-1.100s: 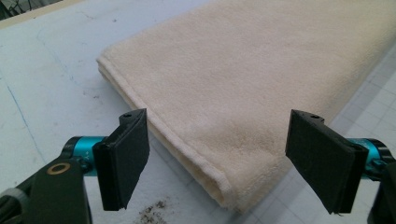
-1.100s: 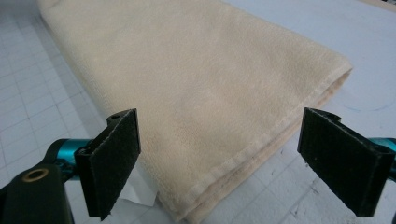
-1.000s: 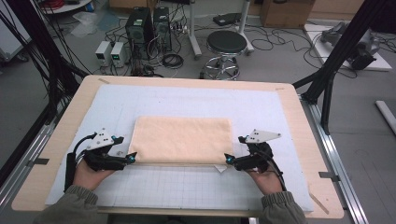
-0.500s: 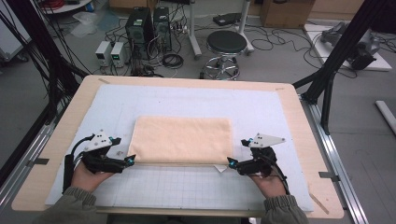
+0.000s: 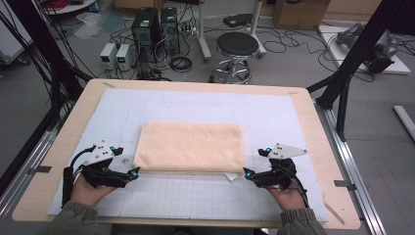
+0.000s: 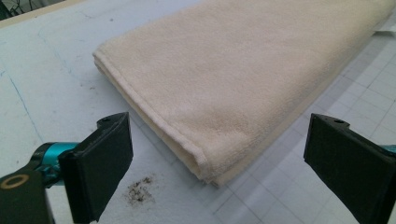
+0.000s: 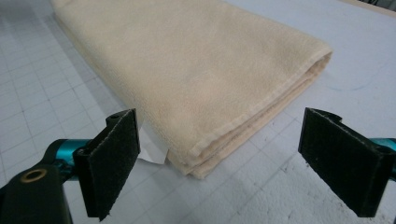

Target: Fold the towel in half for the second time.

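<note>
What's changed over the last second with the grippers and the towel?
The left gripper has just been opening its jaws; they now stand wide, clear of the towel's near corner, nothing between the pads. Both grippers have backed slightly off the towel's near edge toward the person. The right gripper is open too, off its corner. The towel stayed folded flat in the same spot on the mat.

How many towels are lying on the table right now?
1. A single folded cream towel lies near the middle of the table on the pale gridded mat, between the left hand-held gripper and the right hand-held gripper. Neither touches it.
</note>
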`<action>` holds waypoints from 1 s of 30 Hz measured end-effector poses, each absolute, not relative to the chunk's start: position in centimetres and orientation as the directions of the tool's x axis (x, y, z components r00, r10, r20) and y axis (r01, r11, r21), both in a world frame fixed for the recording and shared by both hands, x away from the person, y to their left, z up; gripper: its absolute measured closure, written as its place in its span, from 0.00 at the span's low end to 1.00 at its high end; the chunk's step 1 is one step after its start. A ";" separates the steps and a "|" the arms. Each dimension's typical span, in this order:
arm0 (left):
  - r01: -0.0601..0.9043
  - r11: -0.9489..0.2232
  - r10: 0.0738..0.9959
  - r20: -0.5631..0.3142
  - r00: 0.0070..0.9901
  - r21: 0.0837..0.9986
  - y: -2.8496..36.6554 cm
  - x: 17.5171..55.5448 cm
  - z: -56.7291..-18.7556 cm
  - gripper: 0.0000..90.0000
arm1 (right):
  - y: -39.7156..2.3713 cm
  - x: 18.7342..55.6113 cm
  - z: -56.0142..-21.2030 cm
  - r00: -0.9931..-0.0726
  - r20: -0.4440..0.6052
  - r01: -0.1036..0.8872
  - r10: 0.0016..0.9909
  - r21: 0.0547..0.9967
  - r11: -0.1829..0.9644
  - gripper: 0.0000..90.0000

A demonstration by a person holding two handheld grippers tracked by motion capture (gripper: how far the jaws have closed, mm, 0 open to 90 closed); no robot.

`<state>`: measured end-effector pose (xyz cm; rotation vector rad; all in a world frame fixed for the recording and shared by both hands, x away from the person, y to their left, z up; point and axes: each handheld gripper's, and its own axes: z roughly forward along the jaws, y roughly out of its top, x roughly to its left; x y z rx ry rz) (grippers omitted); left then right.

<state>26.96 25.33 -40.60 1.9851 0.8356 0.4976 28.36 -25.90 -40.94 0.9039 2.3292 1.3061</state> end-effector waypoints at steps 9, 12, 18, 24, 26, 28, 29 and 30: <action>0.365 -0.371 0.723 0.019 0.690 0.854 25.6 26.1 -40.6 0.08 | -26.7 27.7 -40.9 -0.743 0.035 0.369 0.668 0.854 0.366 0.13; 0.363 -0.373 0.722 0.021 0.692 0.854 25.8 25.7 -40.6 0.08 | -26.9 27.5 -40.9 -0.743 0.031 0.365 0.669 0.856 0.366 0.13; 0.371 -0.369 0.727 0.016 0.686 0.852 26.2 25.1 -40.7 0.08 | -27.2 27.1 -40.8 -0.739 0.039 0.369 0.672 0.858 0.357 0.13; 0.373 -0.369 0.730 0.017 0.684 0.851 26.6 24.7 -40.8 0.08 | -27.3 26.7 -40.8 -0.740 0.039 0.367 0.671 0.860 0.355 0.13; 0.373 -0.373 0.728 0.019 0.685 0.850 26.7 24.6 -40.8 0.08 | -27.4 26.6 -40.7 -0.741 0.038 0.366 0.671 0.860 0.355 0.13; 0.373 -0.371 0.731 0.020 0.682 0.850 26.8 24.5 -40.8 0.08 | -27.5 26.5 -40.7 -0.740 0.037 0.362 0.671 0.864 0.351 0.13; 0.374 -0.369 0.732 0.018 0.681 0.851 26.8 24.4 -40.8 0.08 | -27.6 26.3 -40.6 -0.737 0.041 0.365 0.674 0.864 0.346 0.13; 0.374 -0.368 0.734 0.019 0.679 0.851 26.9 24.4 -40.8 0.08 | -27.7 26.3 -40.6 -0.740 0.042 0.363 0.672 0.865 0.346 0.13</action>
